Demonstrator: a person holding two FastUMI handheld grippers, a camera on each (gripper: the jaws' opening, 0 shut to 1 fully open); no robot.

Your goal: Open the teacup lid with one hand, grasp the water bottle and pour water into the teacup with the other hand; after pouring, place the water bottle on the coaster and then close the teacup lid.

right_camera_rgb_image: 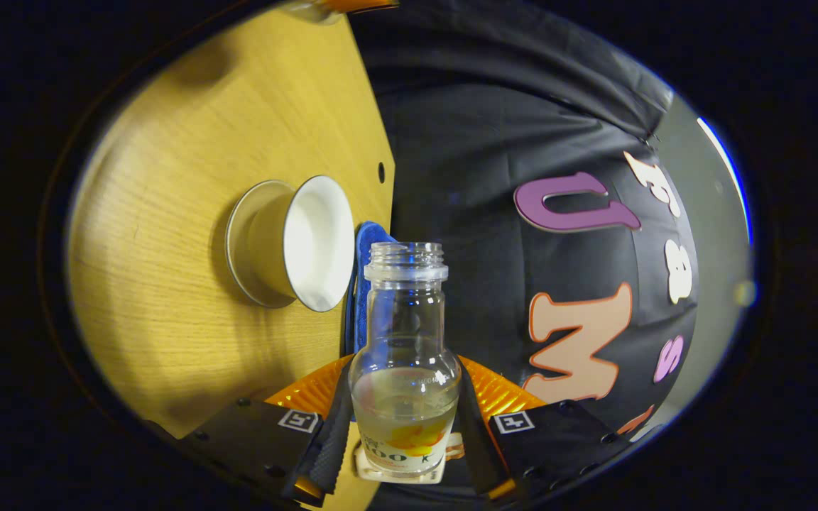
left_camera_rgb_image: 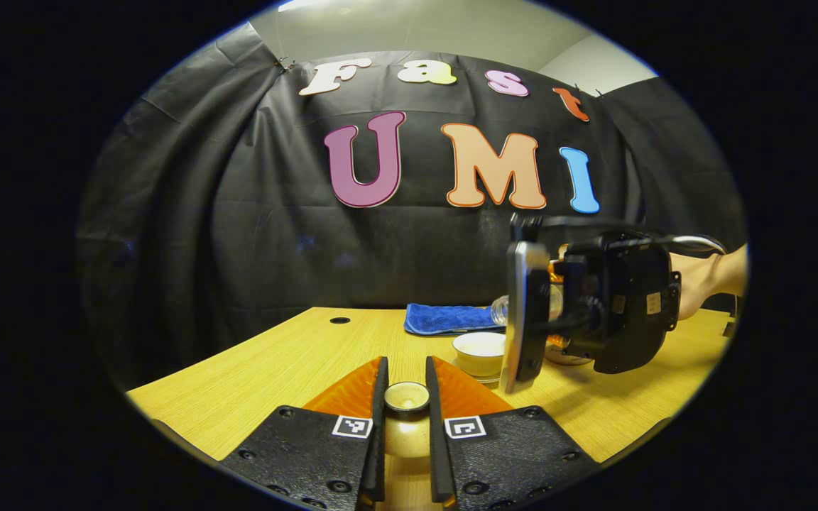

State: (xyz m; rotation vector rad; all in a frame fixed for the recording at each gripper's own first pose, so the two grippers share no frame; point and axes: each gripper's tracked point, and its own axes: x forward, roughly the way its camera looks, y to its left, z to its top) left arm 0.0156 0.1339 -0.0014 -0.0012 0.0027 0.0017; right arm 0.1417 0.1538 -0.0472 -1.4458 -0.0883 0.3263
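My left gripper (left_camera_rgb_image: 407,397) is closed on the teacup lid (left_camera_rgb_image: 407,395), pinching its knob and holding it off to the side so the open teacup (left_camera_rgb_image: 479,353) on the desk (left_camera_rgb_image: 288,362) stays clear for pouring. My right gripper (right_camera_rgb_image: 403,426) is clamped on the water bottle (right_camera_rgb_image: 405,362), tipped sideways with its uncapped mouth just beside the teacup rim; the blue coaster (left_camera_rgb_image: 446,318) lies behind the teacup, ready for the bottle
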